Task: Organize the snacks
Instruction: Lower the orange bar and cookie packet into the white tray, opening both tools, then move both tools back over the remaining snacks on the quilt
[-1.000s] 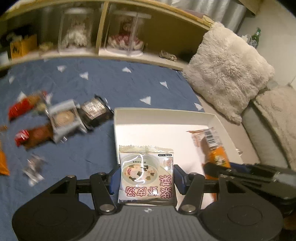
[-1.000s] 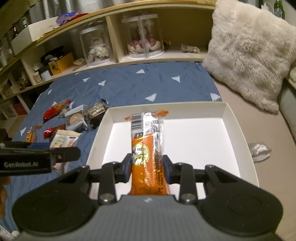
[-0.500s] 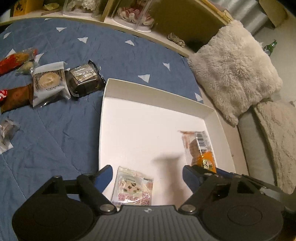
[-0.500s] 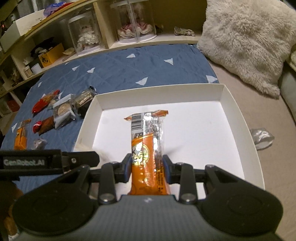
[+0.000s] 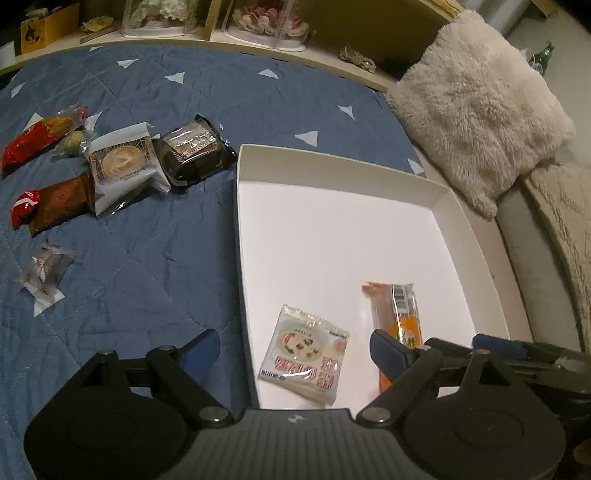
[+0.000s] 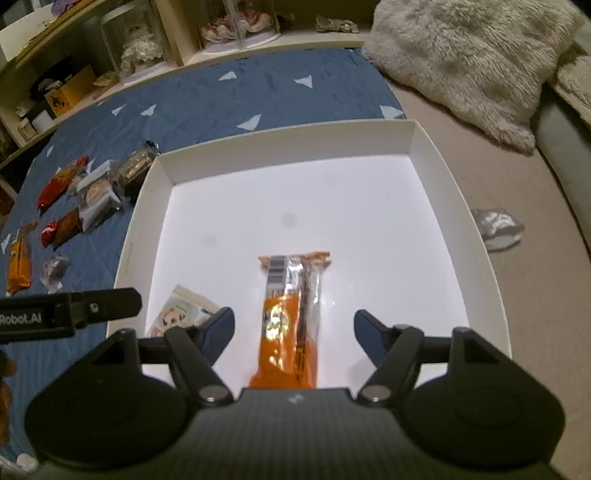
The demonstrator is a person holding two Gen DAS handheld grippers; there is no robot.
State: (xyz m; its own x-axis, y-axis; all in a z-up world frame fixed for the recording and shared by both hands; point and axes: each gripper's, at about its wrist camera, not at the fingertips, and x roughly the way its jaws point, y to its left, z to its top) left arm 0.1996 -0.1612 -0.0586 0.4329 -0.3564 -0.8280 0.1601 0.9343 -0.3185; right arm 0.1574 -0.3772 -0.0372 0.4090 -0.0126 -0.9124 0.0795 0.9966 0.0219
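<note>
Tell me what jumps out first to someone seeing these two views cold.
The bright white box on the blue quilt dominates, holding just two snacks at its near edge: an orange bar wrapper and a pale soup packet. Both grippers hover over them, the right gripper straddling the bar and the left gripper above the packet, jaws opening and clear of both. Left of the box, more wrapped snacks lie scattered on the quilt.

- The orange bar (image 6: 291,325) has its near end hidden under the right gripper's body.
- The soup packet (image 6: 184,312) is half covered by a gripper finger (image 6: 218,328) in the right view.
- Print on the packet (image 5: 304,349) is too blurred to read.
- The figurines (image 5: 267,16) on the shelf are cut off by the top edge.
</note>
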